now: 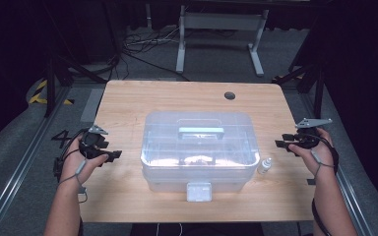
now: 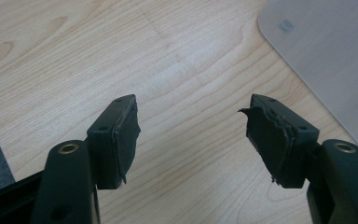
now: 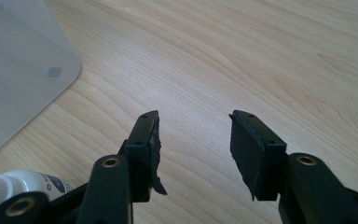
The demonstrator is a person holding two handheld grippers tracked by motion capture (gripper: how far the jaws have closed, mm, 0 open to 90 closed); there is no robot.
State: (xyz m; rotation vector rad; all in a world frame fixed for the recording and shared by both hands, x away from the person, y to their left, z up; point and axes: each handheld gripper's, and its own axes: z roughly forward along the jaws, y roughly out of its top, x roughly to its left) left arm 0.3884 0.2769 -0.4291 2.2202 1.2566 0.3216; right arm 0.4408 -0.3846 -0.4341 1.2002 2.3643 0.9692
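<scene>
At the middle of the wooden surface [image 1: 128, 103] sits a clear plastic storage box [image 1: 199, 150], lid on, with a pale blue carry handle [image 1: 201, 132] lying along its top and a latch [image 1: 199, 191] on the near side. It looks rigid but thin-walled and smooth, likely light unless its contents weigh it down; those contents are too blurred to name. The slick lid offers little purchase, so I judge the handle or the near latch the sensible places to take hold. To the left of the box the left tool [image 1: 109, 155] hovers with its jaws spread wide and nothing between them; its own view shows bare wood and the box's corner [image 2: 326, 56]. To the right, the right tool [image 1: 281, 141] is likewise parted and empty. A small white bottle [image 1: 264, 165] stands just beside the box's near right corner, between it and the right tool, and could be knocked over by a careless reach. Cables and a metal frame lie on the floor beyond the far edge.
</scene>
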